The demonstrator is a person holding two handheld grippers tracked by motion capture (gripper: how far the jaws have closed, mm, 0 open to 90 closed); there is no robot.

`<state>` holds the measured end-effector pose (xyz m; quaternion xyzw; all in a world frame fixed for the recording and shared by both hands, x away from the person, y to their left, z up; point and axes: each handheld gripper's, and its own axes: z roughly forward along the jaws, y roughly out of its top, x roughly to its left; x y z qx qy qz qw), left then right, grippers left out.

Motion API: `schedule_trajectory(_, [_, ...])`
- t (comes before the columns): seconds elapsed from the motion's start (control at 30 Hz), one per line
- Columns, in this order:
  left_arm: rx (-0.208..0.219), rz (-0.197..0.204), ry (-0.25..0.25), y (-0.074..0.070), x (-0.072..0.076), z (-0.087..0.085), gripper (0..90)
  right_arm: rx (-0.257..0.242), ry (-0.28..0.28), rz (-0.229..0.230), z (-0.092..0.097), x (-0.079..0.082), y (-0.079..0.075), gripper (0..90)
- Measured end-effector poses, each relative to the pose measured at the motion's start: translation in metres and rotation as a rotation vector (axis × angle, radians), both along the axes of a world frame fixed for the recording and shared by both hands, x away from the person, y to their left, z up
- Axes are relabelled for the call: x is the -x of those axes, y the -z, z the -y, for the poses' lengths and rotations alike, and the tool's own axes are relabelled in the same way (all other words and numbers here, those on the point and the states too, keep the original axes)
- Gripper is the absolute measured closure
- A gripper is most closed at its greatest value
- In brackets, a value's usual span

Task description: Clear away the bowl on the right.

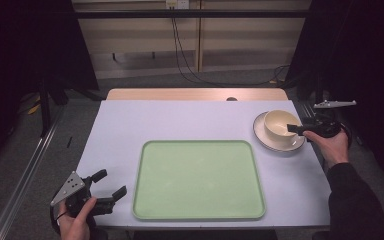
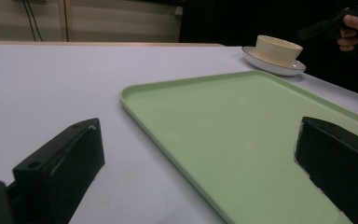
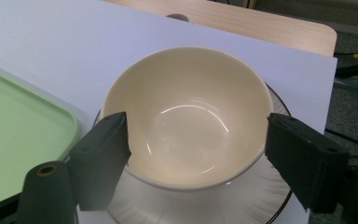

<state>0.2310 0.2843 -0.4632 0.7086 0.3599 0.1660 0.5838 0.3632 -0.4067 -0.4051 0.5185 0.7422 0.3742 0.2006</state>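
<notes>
My right hand (image 1: 326,142) reaches in level from the table's right edge, right gripper (image 1: 296,128) wide apart, straddling the cream bowl (image 1: 280,123) on its plate (image 1: 276,144), not visibly gripping. Left gripper (image 1: 111,183) rests open beside the green tray (image 1: 198,210).

empty cream bowl (image 3: 186,116) sits upright on a white saucer (image 3: 256,196), table's far right.

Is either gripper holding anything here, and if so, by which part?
Nothing is held. The right gripper has open jaws on either side of the bowl without gripping it; the left gripper is open over the bare table.
</notes>
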Motion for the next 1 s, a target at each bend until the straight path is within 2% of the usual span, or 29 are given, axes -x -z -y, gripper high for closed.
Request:
schedule_trajectory(0.03, [0.0, 0.0, 0.0, 0.0, 0.0, 0.0, 1.4, 0.0, 0.0, 0.0, 0.0, 0.0, 0.0, 21.8])
schedule_trajectory(0.07, [0.019, -0.002, -0.006, 0.0, 0.0, 0.001, 1.4, 0.011, 0.005, 0.003, 0.001, -0.004, 0.002, 22.0])
schedule_trajectory(0.17, [0.019, -0.004, -0.007, 0.0, 0.001, 0.001, 1.4, 0.015, 0.017, -0.009, 0.001, -0.01, 0.006, 26.4])
schedule_trajectory(0.3, [0.017, -0.01, -0.004, 0.0, 0.0, 0.001, 1.4, 0.035, 0.007, -0.037, 0.0, -0.018, 0.01, 24.9])
schedule_trajectory(0.37, [0.017, -0.008, -0.004, 0.0, 0.0, 0.001, 1.4, 0.055, 0.033, -0.042, -0.001, -0.025, 0.011, 24.5])
schedule_trajectory(0.4, [-0.001, -0.006, 0.003, 0.0, 0.0, 0.0, 1.4, 0.051, 0.036, -0.045, 0.0, -0.026, 0.012, 25.5])
schedule_trajectory(0.53, [0.02, -0.012, -0.014, 0.0, 0.001, 0.001, 1.4, 0.067, 0.046, -0.077, 0.002, -0.032, 0.017, 28.2])
schedule_trajectory(0.57, [0.015, -0.012, -0.009, 0.001, 0.0, 0.0, 1.4, 0.065, 0.059, -0.081, 0.001, -0.032, 0.019, 28.2])
schedule_trajectory(0.6, [0.015, -0.012, -0.009, 0.001, 0.0, 0.0, 1.4, 0.089, 0.061, -0.092, -0.001, -0.033, 0.021, 28.1])
schedule_trajectory(0.63, [0.01, -0.011, -0.011, 0.0, 0.001, 0.0, 1.4, 0.089, 0.061, -0.092, -0.001, -0.033, 0.021, 28.1])
schedule_trajectory(0.67, [-0.004, -0.01, -0.006, 0.0, 0.001, 0.0, 1.4, 0.082, 0.065, -0.121, 0.0, -0.036, 0.026, 33.9])
schedule_trajectory(0.7, [0.016, -0.014, -0.017, 0.001, 0.001, 0.002, 1.4, 0.09, 0.065, -0.128, 0.001, -0.037, 0.027, 35.8])
schedule_trajectory(0.8, [-0.001, -0.013, -0.008, 0.0, 0.0, 0.0, 1.4, 0.079, 0.063, -0.128, 0.002, -0.039, 0.031, 38.3])
schedule_trajectory(0.9, [0.008, -0.014, -0.012, 0.001, 0.0, 0.002, 1.4, 0.091, 0.07, -0.147, 0.001, -0.041, 0.035, 41.5])
schedule_trajectory(0.93, [0.008, -0.014, -0.012, 0.001, 0.0, 0.002, 1.4, 0.089, 0.069, -0.152, 0.001, -0.042, 0.035, 42.6])
schedule_trajectory(0.97, [0.009, -0.012, -0.008, 0.0, 0.0, 0.001, 1.4, 0.075, 0.074, -0.179, 0.001, -0.044, 0.036, 43.3])
schedule_trajectory(1.0, [0.009, -0.012, -0.008, 0.0, 0.0, 0.001, 1.4, 0.075, 0.074, -0.179, 0.001, -0.044, 0.036, 43.3])
